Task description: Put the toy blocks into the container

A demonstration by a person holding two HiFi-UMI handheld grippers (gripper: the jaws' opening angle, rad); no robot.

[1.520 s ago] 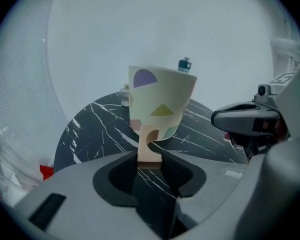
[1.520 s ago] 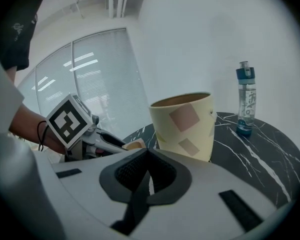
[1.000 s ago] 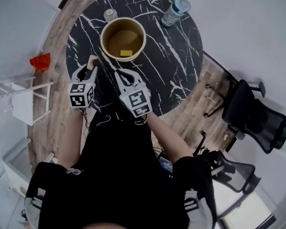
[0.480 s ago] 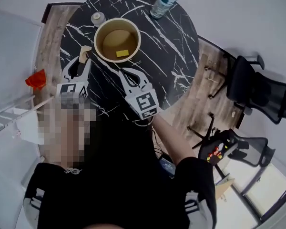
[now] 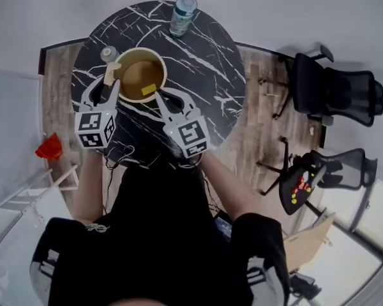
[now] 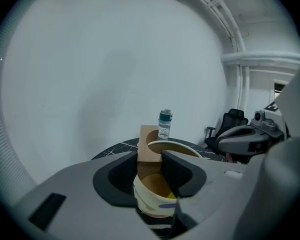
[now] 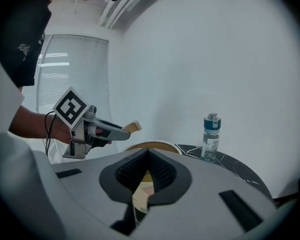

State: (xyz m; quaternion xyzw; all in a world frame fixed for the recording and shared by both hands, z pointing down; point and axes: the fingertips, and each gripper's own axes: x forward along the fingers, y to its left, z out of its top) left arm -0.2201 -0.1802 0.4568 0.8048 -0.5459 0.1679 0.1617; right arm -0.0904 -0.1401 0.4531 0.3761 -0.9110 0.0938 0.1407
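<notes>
A cream round container (image 5: 141, 50) stands on the black marble table (image 5: 204, 75) with a yellow block (image 5: 148, 89) lying inside it. My left gripper (image 5: 107, 85) is shut on a pale wooden block (image 5: 108, 74) with an arch cut out, held at the container's left rim. In the left gripper view that wooden block (image 6: 144, 149) sits between the jaws of the left gripper (image 6: 150, 160), above the container (image 6: 150, 205). My right gripper (image 5: 168, 97) is at the container's near right rim. The right gripper's (image 7: 148, 154) tips meet, and I see nothing between them.
A water bottle (image 5: 182, 8) stands at the table's far edge and a small jar (image 5: 108, 53) just left of the container. Black office chairs (image 5: 335, 94) are on the right, a red object (image 5: 49, 146) on the floor at left.
Both grippers have risen and moved towards the container. The left one has carried the wooden block up to the container's left rim. The right one now reaches the near rim.
</notes>
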